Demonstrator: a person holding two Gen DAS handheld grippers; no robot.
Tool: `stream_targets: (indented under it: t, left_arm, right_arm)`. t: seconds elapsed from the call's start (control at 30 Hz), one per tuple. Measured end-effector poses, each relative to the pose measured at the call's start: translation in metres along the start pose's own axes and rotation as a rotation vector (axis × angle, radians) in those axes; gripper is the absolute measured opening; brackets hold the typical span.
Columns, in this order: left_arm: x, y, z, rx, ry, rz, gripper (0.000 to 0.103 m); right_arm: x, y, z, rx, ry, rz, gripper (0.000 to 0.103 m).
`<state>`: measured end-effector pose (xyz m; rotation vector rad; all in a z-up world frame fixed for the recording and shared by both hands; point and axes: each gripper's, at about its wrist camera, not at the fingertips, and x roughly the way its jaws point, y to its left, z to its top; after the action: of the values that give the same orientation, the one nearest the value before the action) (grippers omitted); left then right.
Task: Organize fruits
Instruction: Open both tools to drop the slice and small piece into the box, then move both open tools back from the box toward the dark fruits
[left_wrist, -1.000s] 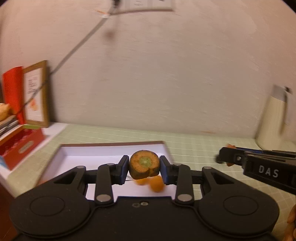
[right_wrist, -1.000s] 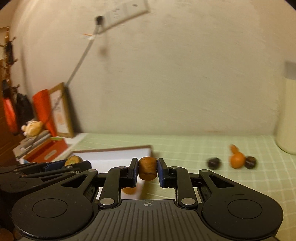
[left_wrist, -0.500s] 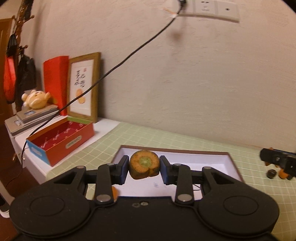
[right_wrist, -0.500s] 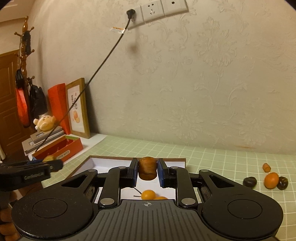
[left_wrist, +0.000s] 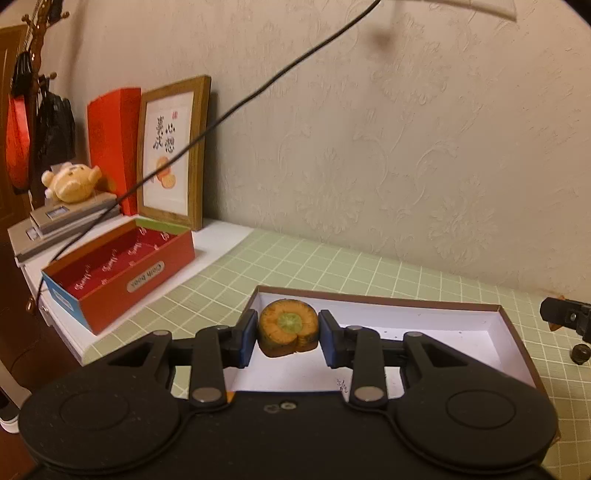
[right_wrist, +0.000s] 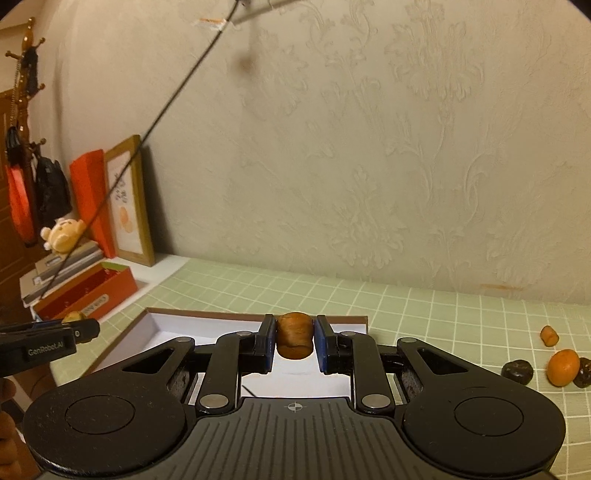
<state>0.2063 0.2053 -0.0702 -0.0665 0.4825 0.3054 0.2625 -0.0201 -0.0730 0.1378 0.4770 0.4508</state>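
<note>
Clearly, the left gripper (left_wrist: 288, 335) is clamped on a flat round orange fruit slice with a green centre (left_wrist: 288, 332): both blue-faced pads press its sides, and the jaws stand only a little apart. The slice faces the camera, its cut face orange with a pale green core, the rim darker and brownish at the bottom. It hangs over the near left corner of the shallow brown-rimmed box with a white inside (left_wrist: 491, 334), which lies on the pale green gridded mat (left_wrist: 332, 269).

The right gripper (right_wrist: 294, 341) is closed almost fully on a small brown barrel-shaped fruit (right_wrist: 294, 339), its pads tight against both sides. That fruit is dull orange-brown, with a rounded top and darker underside, and it sits above the far edge of the same white box as seen from the right wrist camera.

To the right on the mat lie a round orange fruit (right_wrist: 563, 367), touching a dark wrinkled fruit (right_wrist: 584, 373) on its right, with another dark wrinkled fruit (right_wrist: 517, 372) just beside its left and a small orange stub (right_wrist: 549, 335) a little behind. To the left, a red open carton (left_wrist: 118, 273) sits beside the mat.
</note>
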Motion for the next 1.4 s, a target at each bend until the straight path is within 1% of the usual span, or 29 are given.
stream_targets:
  t: [0.23, 0.3, 0.33, 0.37, 0.4, 0.43, 0.47, 0.5, 0.57, 0.63, 0.67, 0.73, 0.83, 1.03, 1.13, 1.2, 1.4]
  left_arm:
    - [0.020, -0.003, -0.001, 0.001, 0.040, 0.004, 0.026]
    - [0.024, -0.004, -0.001, -0.001, 0.053, 0.014, 0.027]
    - [0.026, -0.003, -0.001, -0.006, 0.061, 0.012, 0.029]
    - [0.026, -0.003, -0.001, -0.007, 0.071, 0.003, 0.032]
    - [0.027, -0.004, 0.000, -0.007, 0.077, 0.003, 0.035]
    - [0.025, -0.004, 0.000, -0.008, 0.074, 0.010, 0.046]
    - [0.022, -0.003, 0.002, -0.012, 0.061, 0.016, 0.056]
    - [0.018, -0.003, 0.005, -0.013, 0.042, 0.022, 0.060]
    - [0.008, -0.001, 0.011, -0.013, 0.002, 0.049, 0.081]
    - [-0.001, 0.000, 0.015, -0.011, -0.035, 0.064, 0.088]
    - [-0.004, 0.000, 0.016, -0.009, -0.044, 0.075, 0.089]
    - [-0.007, 0.001, 0.016, -0.009, -0.045, 0.082, 0.089]
    - [-0.010, 0.002, 0.015, -0.007, -0.035, 0.090, 0.089]
    - [-0.024, 0.004, 0.013, -0.002, -0.050, 0.109, 0.091]
    - [-0.032, 0.006, 0.013, 0.002, -0.056, 0.124, 0.095]
    - [-0.040, 0.007, 0.014, 0.003, -0.064, 0.127, 0.096]
    - [-0.059, 0.011, 0.011, 0.001, -0.072, 0.135, 0.097]
  right_arm:
    - [0.024, -0.007, -0.002, 0.019, 0.035, -0.019, 0.023]
    - [0.030, -0.009, -0.003, 0.023, 0.039, -0.028, 0.023]
    - [0.033, -0.011, -0.003, 0.028, 0.045, -0.028, 0.025]
    - [0.033, -0.013, -0.004, 0.039, 0.044, -0.032, 0.030]
    - [0.032, -0.014, -0.003, 0.051, 0.040, -0.032, 0.051]
    - [0.030, -0.017, -0.003, 0.070, 0.029, -0.029, 0.070]
    - [0.027, -0.018, -0.001, 0.082, 0.010, -0.030, 0.071]
    - [0.023, -0.019, 0.002, 0.088, -0.016, -0.029, 0.071]
    - [0.014, -0.018, 0.006, 0.073, -0.051, -0.032, 0.071]
    - [0.007, -0.017, 0.007, 0.066, -0.064, -0.022, 0.073]
    - [0.005, -0.016, 0.007, 0.060, -0.064, -0.022, 0.075]
    - [0.001, -0.016, 0.005, 0.061, -0.066, -0.022, 0.082]
    - [-0.006, -0.015, 0.004, 0.052, -0.063, -0.017, 0.087]
    - [-0.020, -0.013, 0.005, 0.056, -0.074, -0.001, 0.096]
    - [-0.027, -0.011, 0.006, 0.050, -0.078, 0.011, 0.101]
    - [-0.032, -0.010, 0.006, 0.046, -0.084, 0.022, 0.103]
    - [-0.048, -0.014, 0.009, 0.053, -0.088, 0.046, 0.103]
